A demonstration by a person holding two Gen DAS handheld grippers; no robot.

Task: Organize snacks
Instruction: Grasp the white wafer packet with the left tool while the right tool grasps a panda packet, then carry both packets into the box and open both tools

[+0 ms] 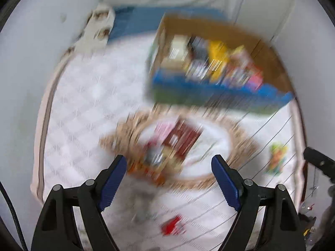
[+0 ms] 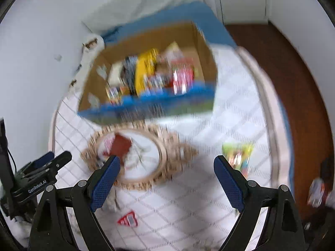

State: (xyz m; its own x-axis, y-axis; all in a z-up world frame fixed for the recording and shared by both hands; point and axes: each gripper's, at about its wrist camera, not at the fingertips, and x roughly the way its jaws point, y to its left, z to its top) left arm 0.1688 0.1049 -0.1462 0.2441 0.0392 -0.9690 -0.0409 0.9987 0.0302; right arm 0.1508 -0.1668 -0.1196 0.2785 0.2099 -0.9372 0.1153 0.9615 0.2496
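A: What holds the snacks?

B: A cardboard box with a blue front edge, at about one o'clock in the left wrist view, twelve o'clock in the right wrist view. It is packed with upright snack packets: a yellow one, a red-and-pink one, some darker ones. Just in front of it sits a round woven-rim tray with a dark red packet and more packets lying in it.

A: Anything loose?

B: A yellow-green packet on the quilted white mattress at three o'clock, and a small red wrapper at six o'clock.

A: The tongs?

B: The left gripper and right gripper both stand spread wide with nothing between the pads.

A: What can't you read?

B: Motion blur smears every label, so no brands. The tray's near contents run together, and the right gripper in the left view is cut off at the edge.
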